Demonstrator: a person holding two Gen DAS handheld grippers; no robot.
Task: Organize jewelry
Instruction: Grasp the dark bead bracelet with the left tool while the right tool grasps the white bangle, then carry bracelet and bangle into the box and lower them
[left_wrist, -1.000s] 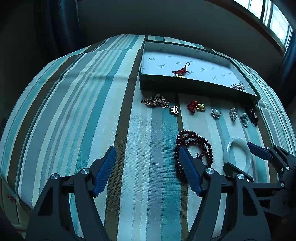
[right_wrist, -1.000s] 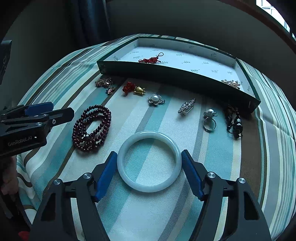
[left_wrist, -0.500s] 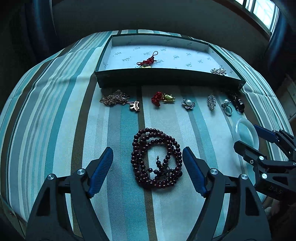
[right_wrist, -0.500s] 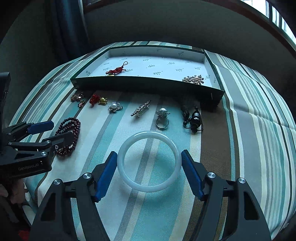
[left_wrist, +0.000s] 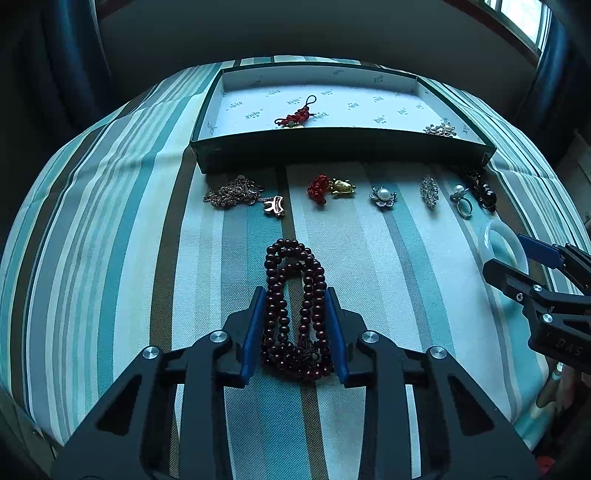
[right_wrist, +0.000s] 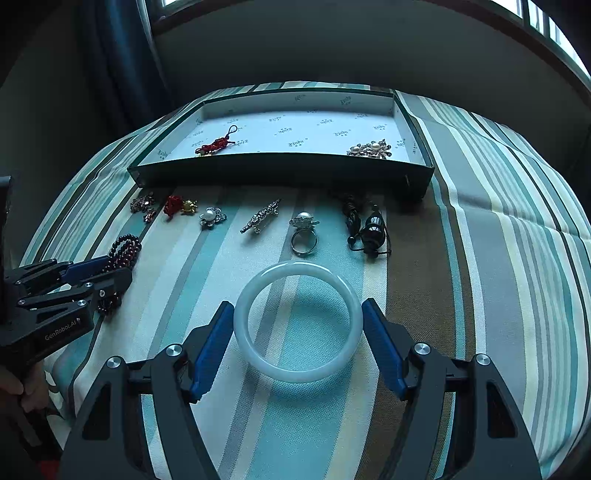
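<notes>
My left gripper (left_wrist: 295, 295) is shut on a dark red bead bracelet (left_wrist: 293, 280) lying on the striped cloth; the beads are squeezed into a long loop between the blue pads. My right gripper (right_wrist: 297, 306) is open, its pads on either side of a white jade bangle (right_wrist: 298, 321) lying flat on the cloth. The bangle (left_wrist: 498, 240) and right gripper (left_wrist: 517, 258) show at the right of the left wrist view. A shallow dark green box (left_wrist: 343, 147) with a white lining stands at the back, holding a red knot charm (left_wrist: 293, 118) and a pearl brooch (left_wrist: 439, 129).
In front of the box lie a chain necklace (left_wrist: 232, 194), a red and gold charm (left_wrist: 332, 186), a pearl flower brooch (left_wrist: 383, 195), a crystal brooch (left_wrist: 429, 190), a pearl ring (right_wrist: 303, 230) and a black pendant (right_wrist: 369, 229). The cloth drops off at the left and right edges.
My left gripper moved right over the bead bracelet and closed on it, squeezing it narrow. My right gripper stayed open around the bangle while its view swung right.
</notes>
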